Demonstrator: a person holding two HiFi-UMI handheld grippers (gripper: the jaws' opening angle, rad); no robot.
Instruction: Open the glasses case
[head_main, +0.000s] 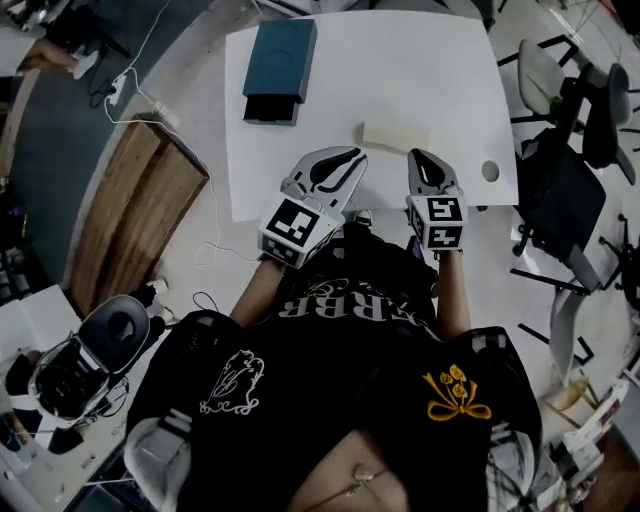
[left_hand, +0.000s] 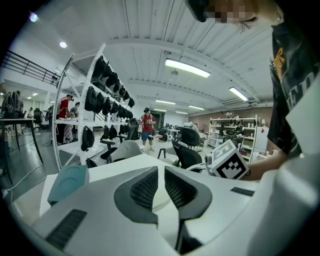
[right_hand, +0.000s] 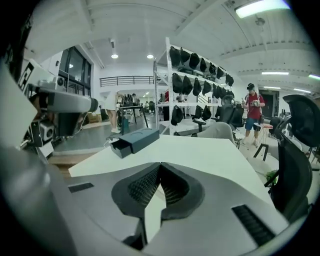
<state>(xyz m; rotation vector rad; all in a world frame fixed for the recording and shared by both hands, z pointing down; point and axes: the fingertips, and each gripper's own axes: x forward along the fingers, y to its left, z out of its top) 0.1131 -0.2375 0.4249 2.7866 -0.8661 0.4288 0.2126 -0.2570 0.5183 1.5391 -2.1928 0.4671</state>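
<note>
Left claw (head_main: 343, 160), right claw (head_main: 421, 160), pale glasses case (head_main: 393, 137) just ahead of both

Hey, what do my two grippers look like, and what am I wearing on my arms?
The left gripper and right gripper are white shells with black insets and dark ribbed pads inside the jaws. Each carries a white cube with black square markers. You wear a black short-sleeved shirt with pale lettering, a white print on its left and a yellow print on its right.

White table (head_main: 400, 80), 1 teal box (head_main: 280, 55) at far left corner, 1 pale glasses case (head_main: 385, 137) near front edge
</note>
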